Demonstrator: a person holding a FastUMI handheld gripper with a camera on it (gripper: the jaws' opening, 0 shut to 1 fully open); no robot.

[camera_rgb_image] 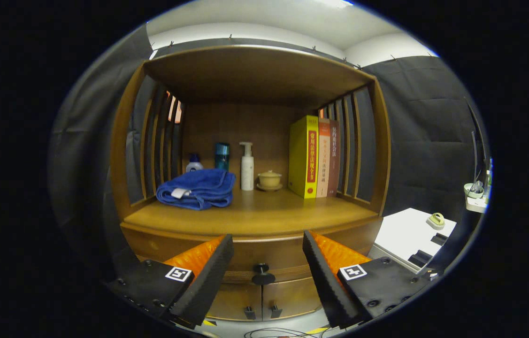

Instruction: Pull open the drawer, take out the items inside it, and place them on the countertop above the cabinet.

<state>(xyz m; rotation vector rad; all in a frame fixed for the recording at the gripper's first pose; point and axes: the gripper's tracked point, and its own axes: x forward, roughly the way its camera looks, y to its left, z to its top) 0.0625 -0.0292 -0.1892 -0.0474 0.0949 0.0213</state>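
A wooden cabinet with a shelf-like countertop (250,216) stands ahead of me. Its drawer (264,256) below the countertop is closed, with a dark round knob (261,269) at its middle. My gripper (268,244) is open, fingers spread wide, with the knob between and slightly beyond the fingertips, not touched. Nothing sits between the fingers. The drawer's contents are hidden.
On the countertop lie a folded blue towel (197,188), a small bottle (194,164), a teal bottle (221,156), a white pump bottle (246,167), a lidded cup (269,180) and three upright books (316,157). Two lower doors (259,300) sit under the drawer. A white table (414,232) stands right.
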